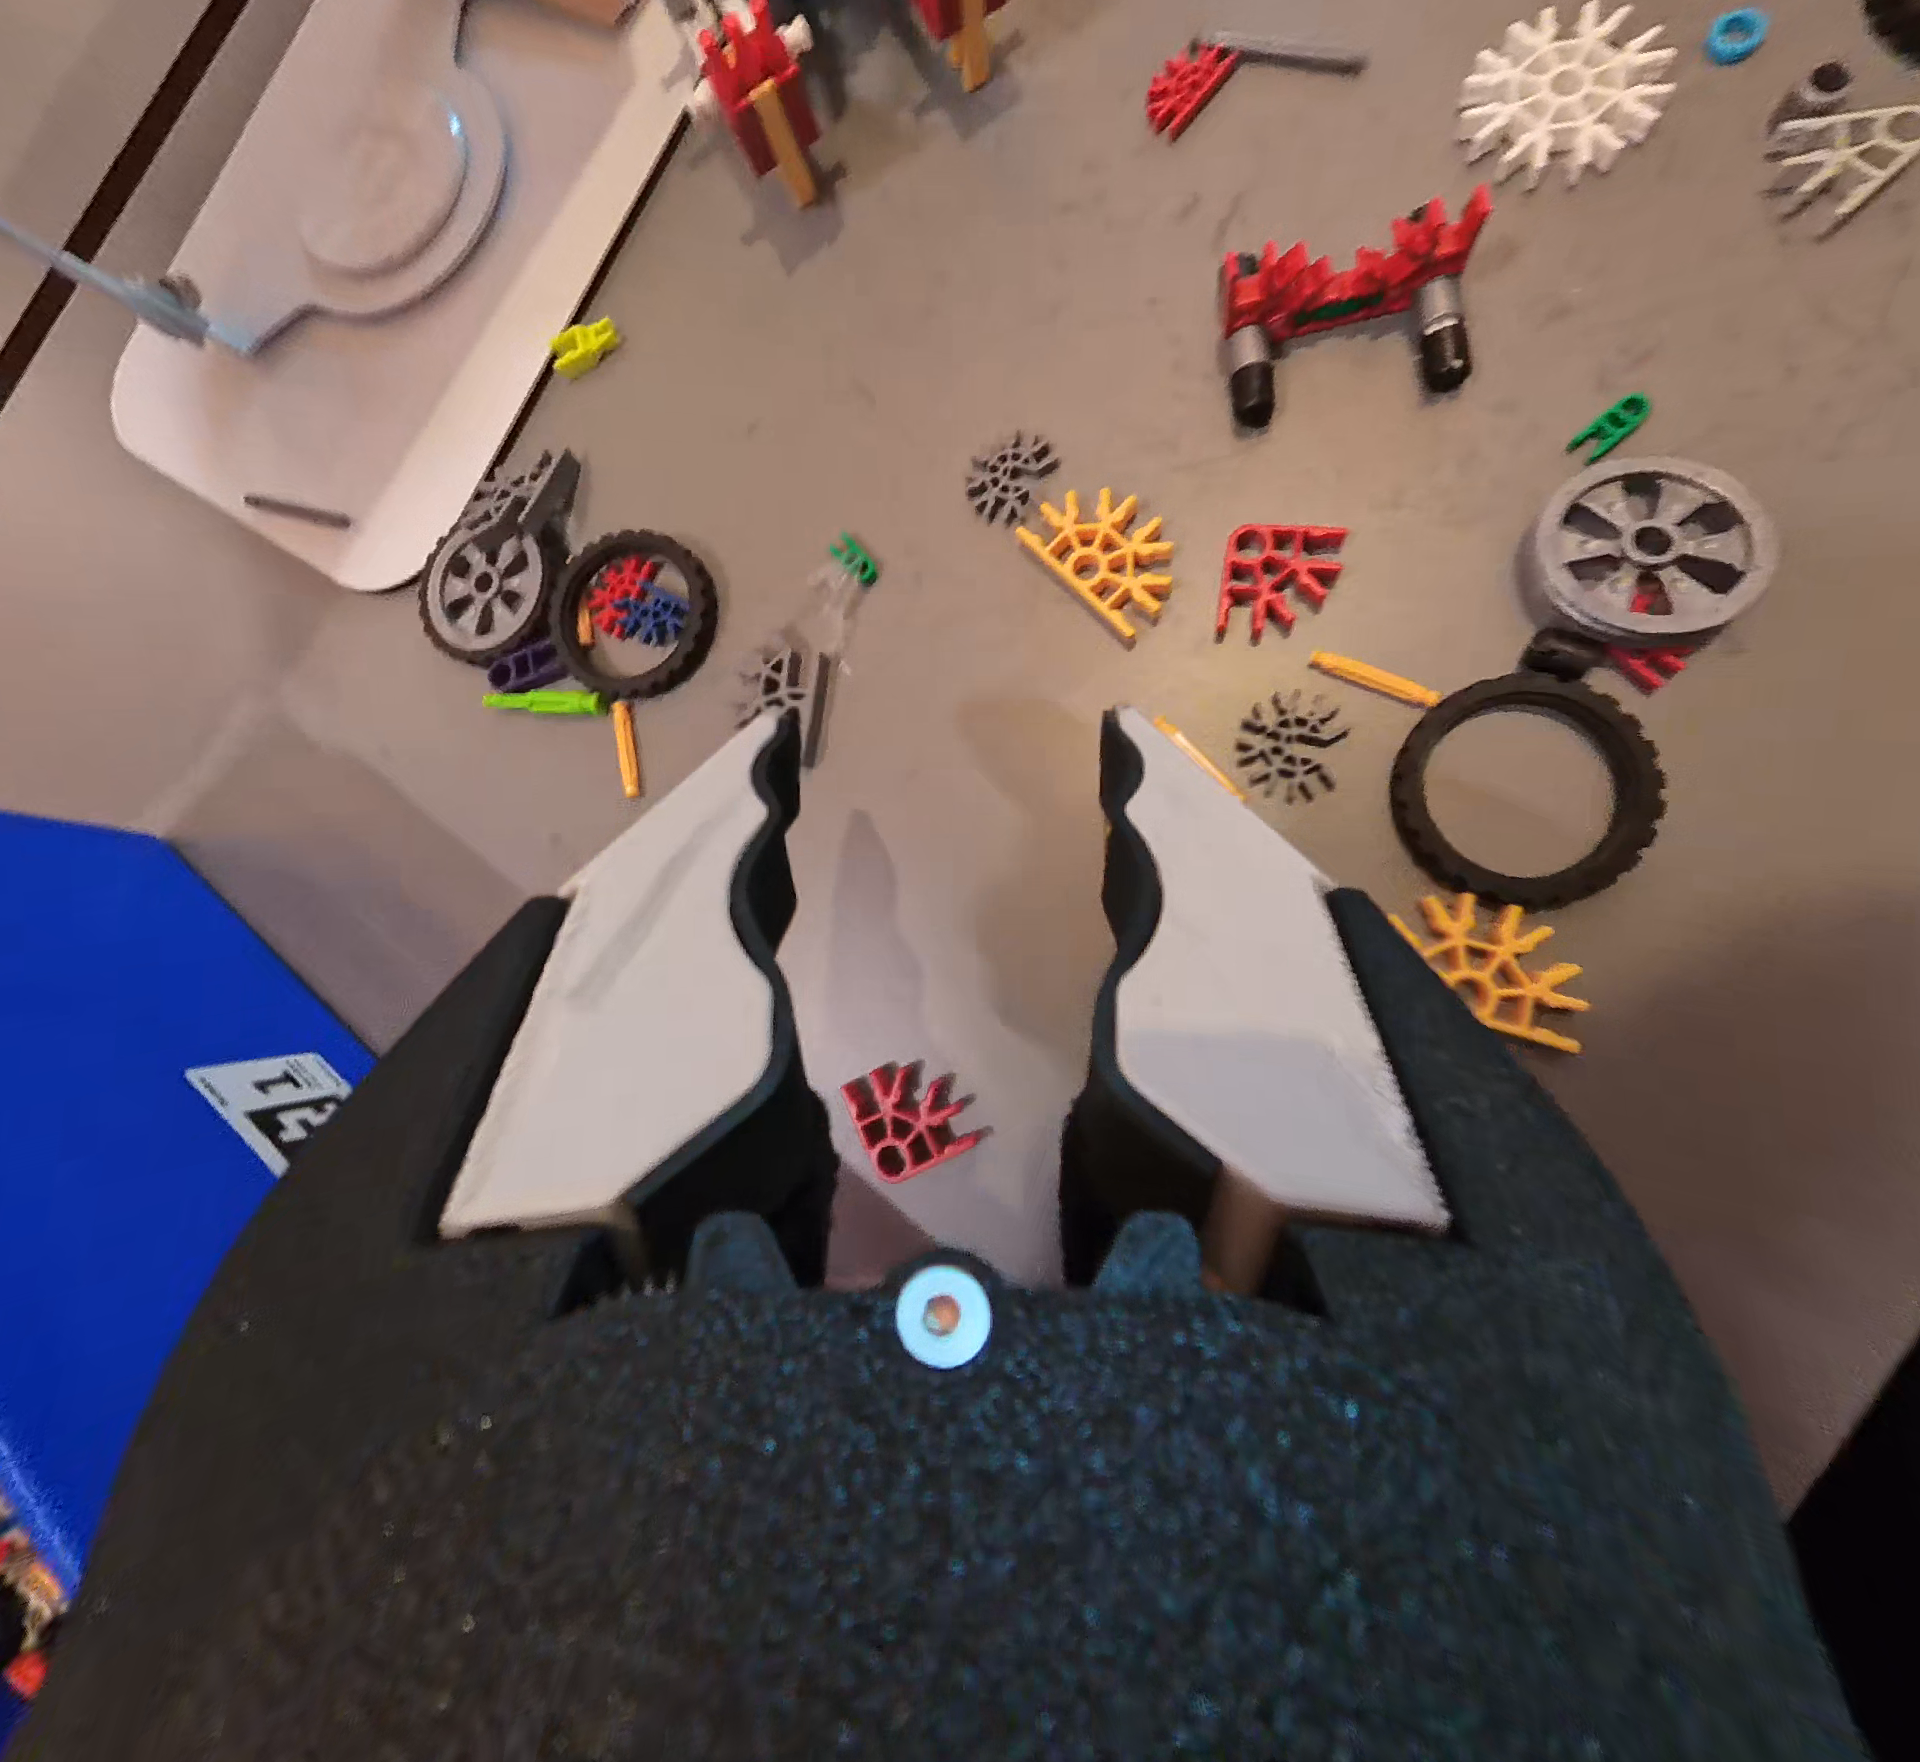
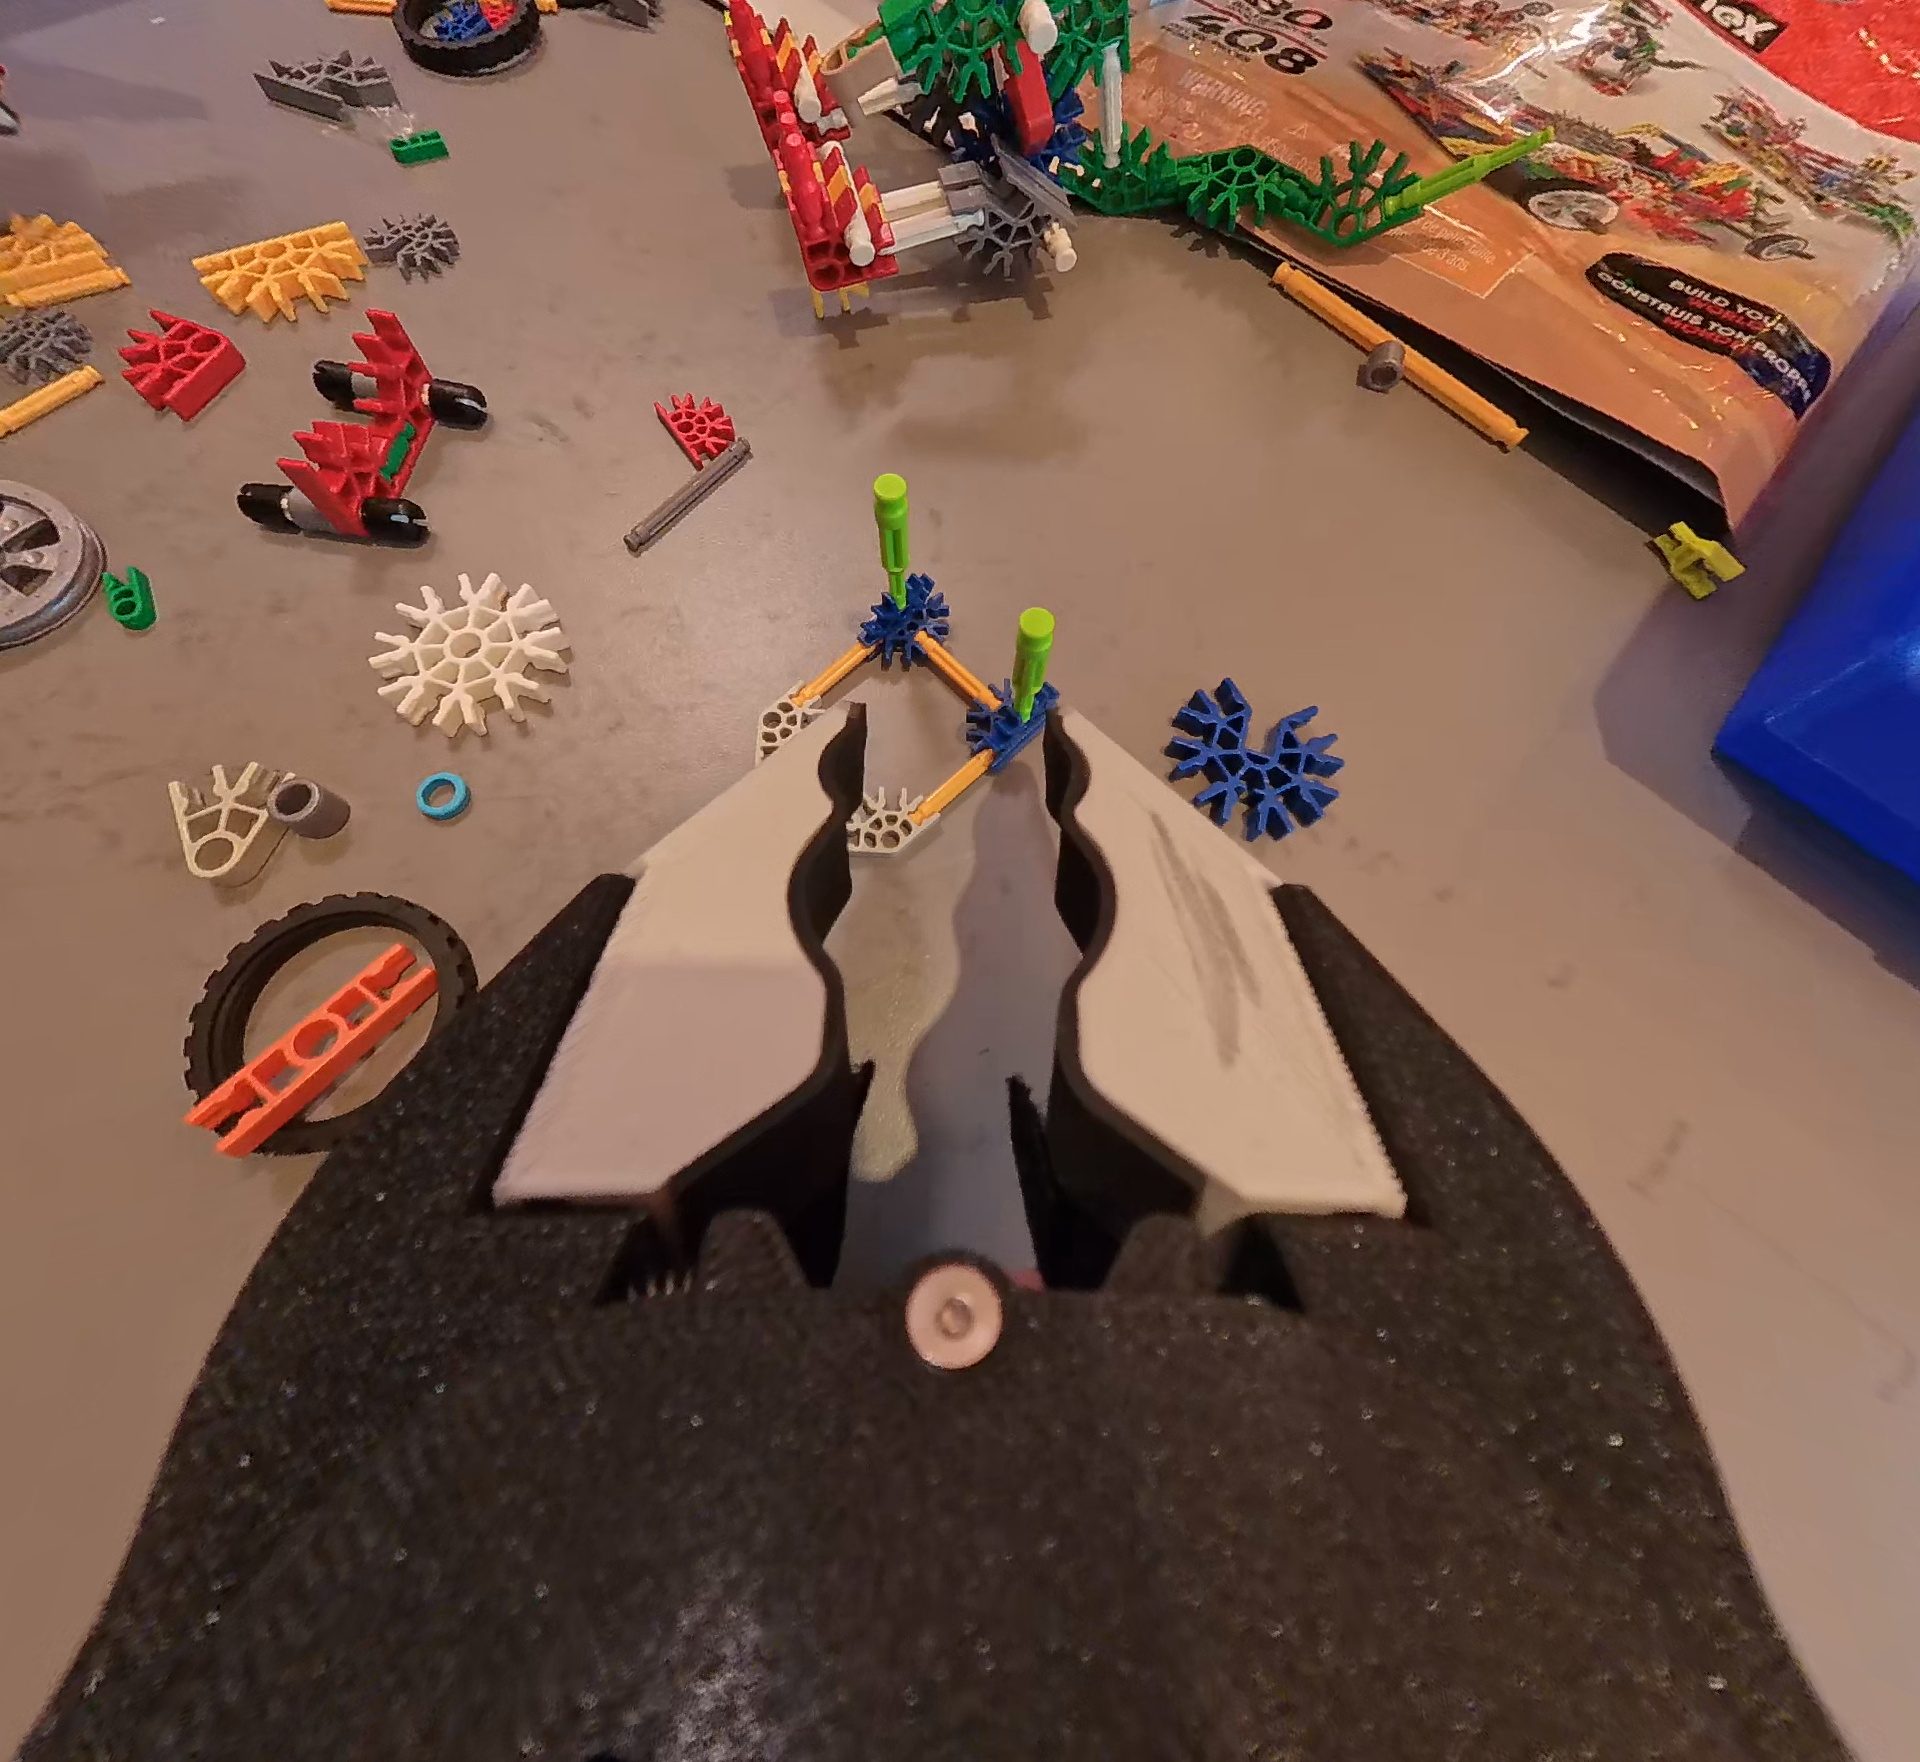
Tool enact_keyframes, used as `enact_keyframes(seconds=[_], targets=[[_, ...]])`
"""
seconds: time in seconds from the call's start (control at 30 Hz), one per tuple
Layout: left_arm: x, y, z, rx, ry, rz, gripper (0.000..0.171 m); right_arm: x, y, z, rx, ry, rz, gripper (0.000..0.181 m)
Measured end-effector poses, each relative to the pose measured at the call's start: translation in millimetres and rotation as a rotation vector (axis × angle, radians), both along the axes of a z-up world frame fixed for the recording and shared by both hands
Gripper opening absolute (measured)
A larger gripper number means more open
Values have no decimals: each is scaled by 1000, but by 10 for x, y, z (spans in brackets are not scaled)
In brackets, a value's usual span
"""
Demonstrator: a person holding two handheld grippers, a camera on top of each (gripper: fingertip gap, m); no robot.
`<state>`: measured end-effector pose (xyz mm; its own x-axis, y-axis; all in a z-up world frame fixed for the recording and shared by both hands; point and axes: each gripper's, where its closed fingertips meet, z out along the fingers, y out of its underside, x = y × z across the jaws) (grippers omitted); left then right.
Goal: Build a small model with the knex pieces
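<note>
Two tongs hang parted and empty above a grey worktop [image 1: 935, 278]. Between the fingers of the left tongs [image 1: 948, 736] lies a small red plastic connector [image 1: 904, 1122]; a black rubber tyre ring [image 1: 1525, 790] sits just right of them. The right tongs [image 2: 951, 725] straddle a small frame of blue connectors, yellow rods and green pegs [image 2: 940, 678], their right fingertip close against it. A loose blue snowflake connector [image 2: 1255, 756] lies just right.
</note>
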<state>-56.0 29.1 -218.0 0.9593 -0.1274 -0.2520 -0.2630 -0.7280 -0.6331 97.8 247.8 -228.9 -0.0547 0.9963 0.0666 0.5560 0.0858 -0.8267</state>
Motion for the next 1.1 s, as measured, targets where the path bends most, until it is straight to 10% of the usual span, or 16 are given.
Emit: enact_keyframes(seconds=[0.87,1.1], targets=[[-486,169,-295,-21,-54,87,67,3,-17,8,7,6,10,35],[-92,109,108,110,-13,-46,61,3,-16,13,-2,8,11,35]])
